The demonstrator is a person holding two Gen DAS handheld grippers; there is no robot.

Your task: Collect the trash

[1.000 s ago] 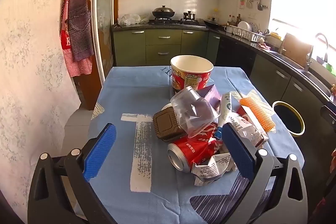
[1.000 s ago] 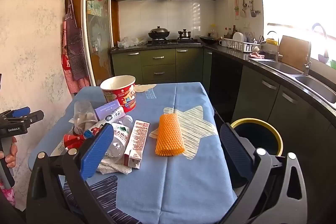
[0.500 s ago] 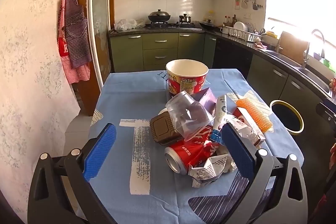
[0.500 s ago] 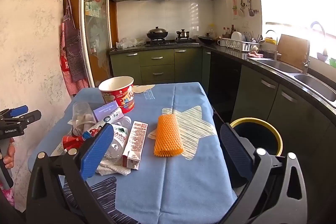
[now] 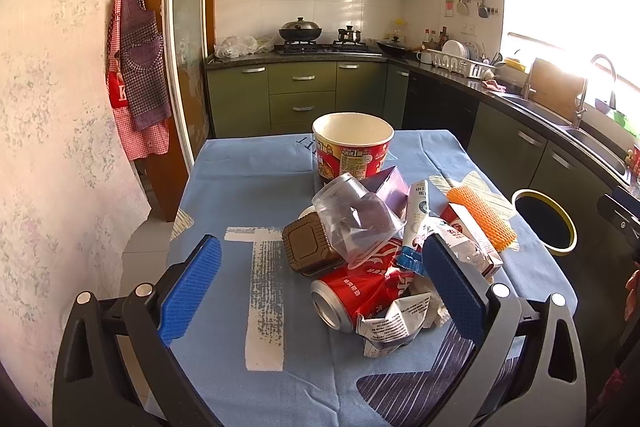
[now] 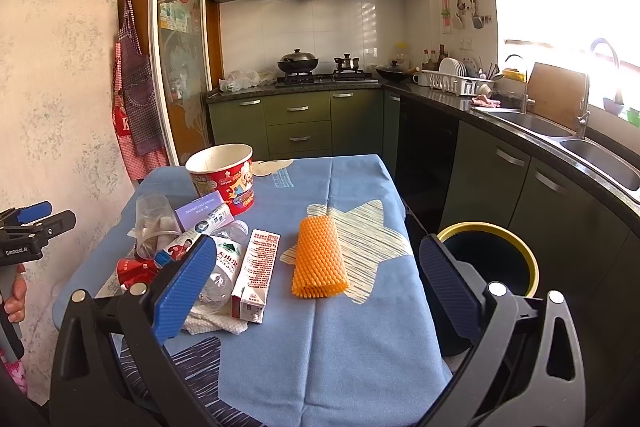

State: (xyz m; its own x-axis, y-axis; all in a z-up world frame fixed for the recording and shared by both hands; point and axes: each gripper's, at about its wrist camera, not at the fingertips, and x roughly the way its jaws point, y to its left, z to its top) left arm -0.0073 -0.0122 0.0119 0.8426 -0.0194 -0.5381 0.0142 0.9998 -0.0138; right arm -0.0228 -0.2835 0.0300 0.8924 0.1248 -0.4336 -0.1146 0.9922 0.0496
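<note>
Trash [image 5: 372, 243] lies heaped on the table [image 5: 248, 167]; only the left view shows its dented red can [image 5: 352, 291]. Left gripper [image 5: 320, 279] and right gripper [image 6: 316, 279] gape, released, holding nothing.

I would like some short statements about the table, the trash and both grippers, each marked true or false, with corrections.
1. Both the left gripper and the right gripper are open and hold nothing. True.
2. The red can stands upright. False: it lies on its side.
3. The orange foam net lies apart from the pile, on the blue tablecloth. True.
4. The noodle cup is tipped over. False: it stands upright.
5. The yellow-rimmed bin stands on the table. False: it stands on the floor beside it.
</note>
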